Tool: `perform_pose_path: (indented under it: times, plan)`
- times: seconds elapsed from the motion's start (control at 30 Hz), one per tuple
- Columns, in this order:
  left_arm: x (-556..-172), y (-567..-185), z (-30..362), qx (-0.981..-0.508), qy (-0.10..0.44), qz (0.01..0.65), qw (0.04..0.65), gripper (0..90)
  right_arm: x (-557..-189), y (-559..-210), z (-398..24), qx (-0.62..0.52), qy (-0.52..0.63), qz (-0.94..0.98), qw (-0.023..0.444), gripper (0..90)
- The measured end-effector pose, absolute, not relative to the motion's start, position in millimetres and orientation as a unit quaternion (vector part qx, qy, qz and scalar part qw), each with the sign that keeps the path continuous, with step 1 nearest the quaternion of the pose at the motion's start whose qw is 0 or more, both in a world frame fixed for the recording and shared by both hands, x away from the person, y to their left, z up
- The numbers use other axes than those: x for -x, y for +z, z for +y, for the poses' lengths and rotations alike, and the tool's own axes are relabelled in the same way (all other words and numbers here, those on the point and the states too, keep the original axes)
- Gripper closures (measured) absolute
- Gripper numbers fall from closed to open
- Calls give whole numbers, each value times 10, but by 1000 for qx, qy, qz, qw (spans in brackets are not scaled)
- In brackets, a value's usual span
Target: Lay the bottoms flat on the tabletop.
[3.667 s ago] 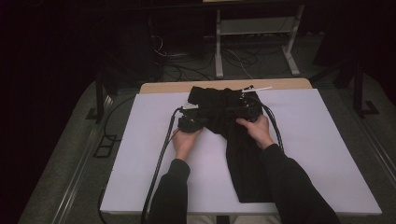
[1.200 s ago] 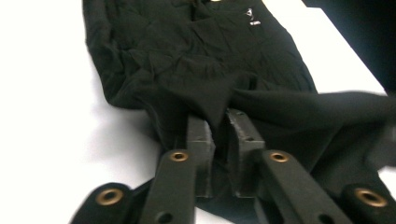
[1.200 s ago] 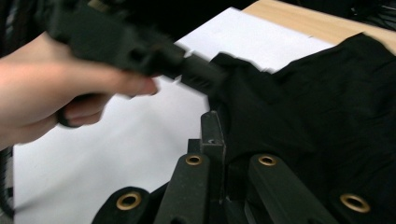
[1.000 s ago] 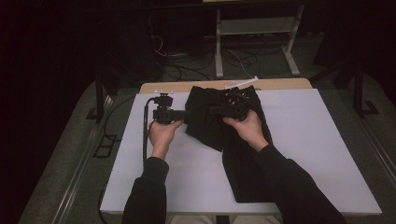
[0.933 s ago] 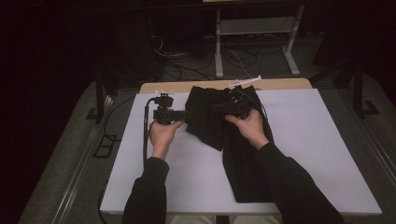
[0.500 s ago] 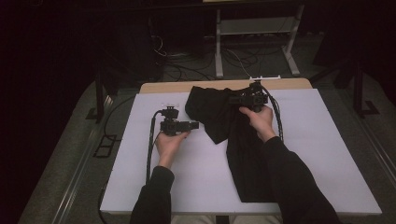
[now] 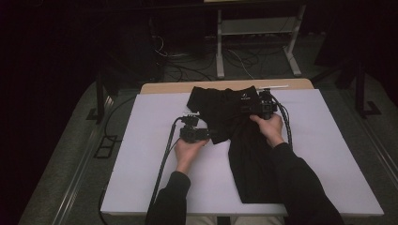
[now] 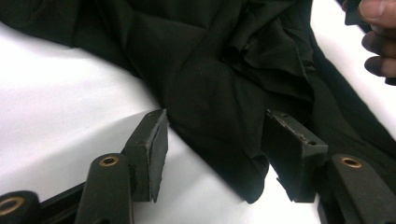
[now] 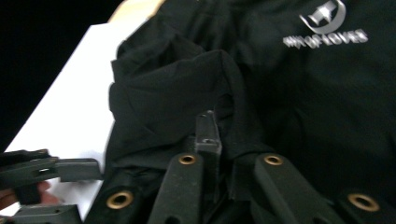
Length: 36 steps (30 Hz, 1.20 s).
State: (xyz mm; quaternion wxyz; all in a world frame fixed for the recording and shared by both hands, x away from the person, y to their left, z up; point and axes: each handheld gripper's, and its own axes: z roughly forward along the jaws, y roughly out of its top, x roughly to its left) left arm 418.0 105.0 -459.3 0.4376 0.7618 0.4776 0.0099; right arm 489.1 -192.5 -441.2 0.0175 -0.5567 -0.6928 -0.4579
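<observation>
white tabletop [image 7: 155,187] under dim light: your left gripper [image 7: 206,135] has just opened, jaws half apart around a corner of the black cotton garment [image 7: 244,154] at frame centre, unpinched. your right gripper [image 7: 256,108] pinches fabric, loosening slightly.

White table cover [image 7: 141,154] is laid over a wooden tabletop [image 7: 164,87], whose tan edge is exposed along the far side. A white metal stand [image 7: 256,28] is seen on the floor beyond the far edge, with loose cables [image 7: 183,61] tangled beside it to the left. A dark frame leg [image 7: 99,93] is seen at far left of the table, another [image 7: 360,89] at far right; surroundings are dark.
</observation>
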Motion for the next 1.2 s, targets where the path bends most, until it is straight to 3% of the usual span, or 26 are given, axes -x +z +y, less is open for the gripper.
perform_pose_path:
  times: [0.1,0.23,0.37,0.53,0.67,0.77,0.83,0.97,1.2]
  plan:
    - [-4170,-4596,967,-770,24,468,432,459,-4882,-4480,-1962,567,-453,-687,29,756]
    - [-4169,-4600,867,-777,33,466,423,596,-4785,-4472,-1916,570,-467,-675,42,648]
    - [-4182,-4610,842,-772,29,473,424,684,-4652,-4394,-1724,541,-464,-700,39,610]
    - [-4197,-4631,859,-772,19,477,419,869,-4539,-4317,-1428,508,-459,-728,33,548]
    - [-4203,-4639,858,-768,12,481,423,882,-4520,-4343,-1228,496,-412,-764,-27,458]
    - [-4206,-4647,855,-767,5,480,426,882,-4560,-4416,-1165,503,-396,-768,-29,420]
    - [-4203,-4646,852,-767,4,480,426,883,-4585,-4441,-1123,501,-383,-775,-42,509]
    - [-4200,-4641,863,-767,0,481,425,883,-4596,-4467,-1090,492,-350,-794,-69,850]
    - [-4154,-4575,980,-773,0,484,409,882,-4466,-4226,-1424,491,-431,-757,-29,876]
